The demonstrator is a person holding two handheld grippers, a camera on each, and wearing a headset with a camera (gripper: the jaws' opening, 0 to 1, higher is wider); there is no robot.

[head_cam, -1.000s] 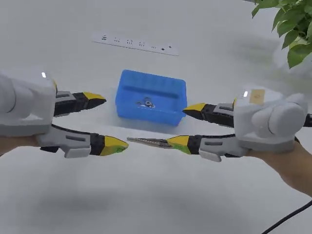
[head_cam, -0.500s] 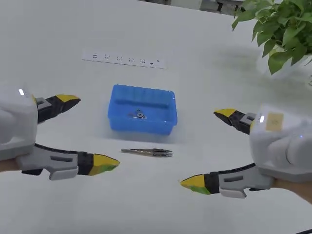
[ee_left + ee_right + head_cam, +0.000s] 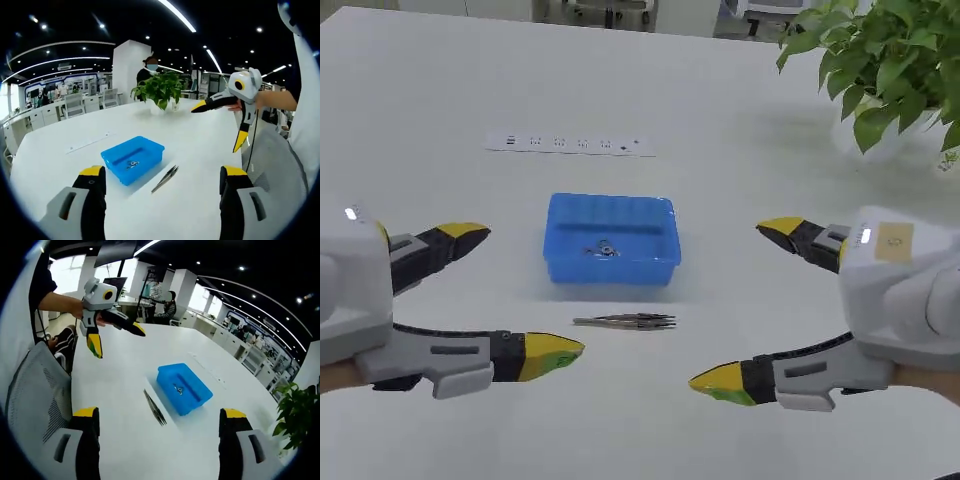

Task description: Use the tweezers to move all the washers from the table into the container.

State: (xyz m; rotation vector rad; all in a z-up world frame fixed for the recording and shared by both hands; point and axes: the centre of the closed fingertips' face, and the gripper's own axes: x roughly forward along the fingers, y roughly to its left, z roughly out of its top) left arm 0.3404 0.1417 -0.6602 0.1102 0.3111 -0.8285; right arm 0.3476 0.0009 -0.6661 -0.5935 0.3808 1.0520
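left hand-held gripper (image 3: 162,172) jaws stand wide apart. on the table (image 3: 200,145), tweezers (image 3: 165,179) lie just beside the blue container (image 3: 145,147) holding washers (image 3: 132,163). right hand-held gripper (image 3: 217,127), jaws spread, hangs near the table's right edge.

White power strip (image 3: 570,144), potted plant (image 3: 876,66), table (image 3: 720,180).

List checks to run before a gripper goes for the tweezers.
1. tweezers lie flat on the table, in front of the container, untouched: ok.
2. left gripper open, holding nothing: ok.
3. right gripper open, holding nothing: ok.
4. washers lie inside the container: ok.
5. More washers left on the table: cannot tell, too small to judge.
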